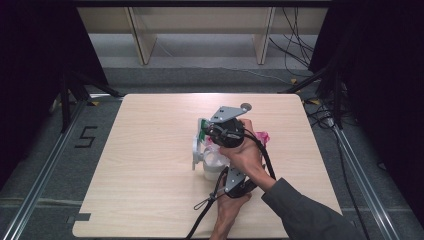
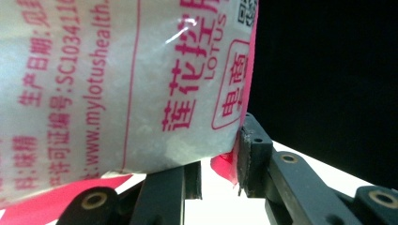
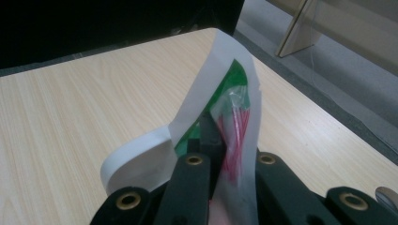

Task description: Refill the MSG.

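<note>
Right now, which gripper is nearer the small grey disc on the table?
Right. The right gripper sits just below-left of the grey disc in the high view; the left gripper is nearer the person. Both clamp the bag.

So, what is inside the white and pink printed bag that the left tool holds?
The printed bag is translucent, and a white grainy powder shows through its wall. The left tool grips the bag's lower corner. The pink printing covers part of the contents, so how full it is cannot be told.
</note>
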A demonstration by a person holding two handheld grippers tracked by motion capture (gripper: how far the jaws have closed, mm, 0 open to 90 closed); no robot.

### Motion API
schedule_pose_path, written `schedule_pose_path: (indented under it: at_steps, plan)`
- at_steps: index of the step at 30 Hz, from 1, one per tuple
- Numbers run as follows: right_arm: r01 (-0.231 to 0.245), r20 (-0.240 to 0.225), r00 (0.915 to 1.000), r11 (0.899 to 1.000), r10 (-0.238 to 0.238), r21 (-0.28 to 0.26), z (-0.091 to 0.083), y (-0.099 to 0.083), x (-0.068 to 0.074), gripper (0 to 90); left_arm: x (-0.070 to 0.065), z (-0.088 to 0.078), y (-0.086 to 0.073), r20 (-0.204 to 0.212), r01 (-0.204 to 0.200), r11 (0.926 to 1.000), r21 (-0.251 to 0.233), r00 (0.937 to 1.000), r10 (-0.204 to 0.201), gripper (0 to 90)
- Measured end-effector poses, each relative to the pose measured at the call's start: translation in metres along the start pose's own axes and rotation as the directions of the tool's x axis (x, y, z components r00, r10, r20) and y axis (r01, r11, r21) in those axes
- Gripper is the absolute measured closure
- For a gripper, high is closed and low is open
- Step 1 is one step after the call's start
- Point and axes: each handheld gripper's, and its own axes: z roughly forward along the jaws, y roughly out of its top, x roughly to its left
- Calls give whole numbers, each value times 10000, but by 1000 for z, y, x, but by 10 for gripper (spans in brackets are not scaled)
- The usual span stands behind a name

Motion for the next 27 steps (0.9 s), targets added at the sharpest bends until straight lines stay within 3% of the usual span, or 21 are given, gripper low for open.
schedule_pose_path:
  at_steps: [15,16,19,25,27]
  plan:
    - [-94,-34,9999,9999,94,61,0,0,1,889,0,-1,1,14,-2,10000,14,10000,2,736]
    - [93,-21,10000,9999,-94,-50,0,0,-1,889,0,0,0,15,13,10000,-52,10000,-12,736]
    - [-34,-75,10000,9999,34,107,0,0,1,888,0,0,0,23,52,10000,-60,10000,-51,736]
    - [147,-51,9999,9999,-147,28,1,1,1,889,1,0,1,25,23,10000,-72,10000,-23,737]
    - [-11,-76,10000,9999,12,137,1,1,2,889,1,0,1,6,12,10000,-77,10000,-12,736]
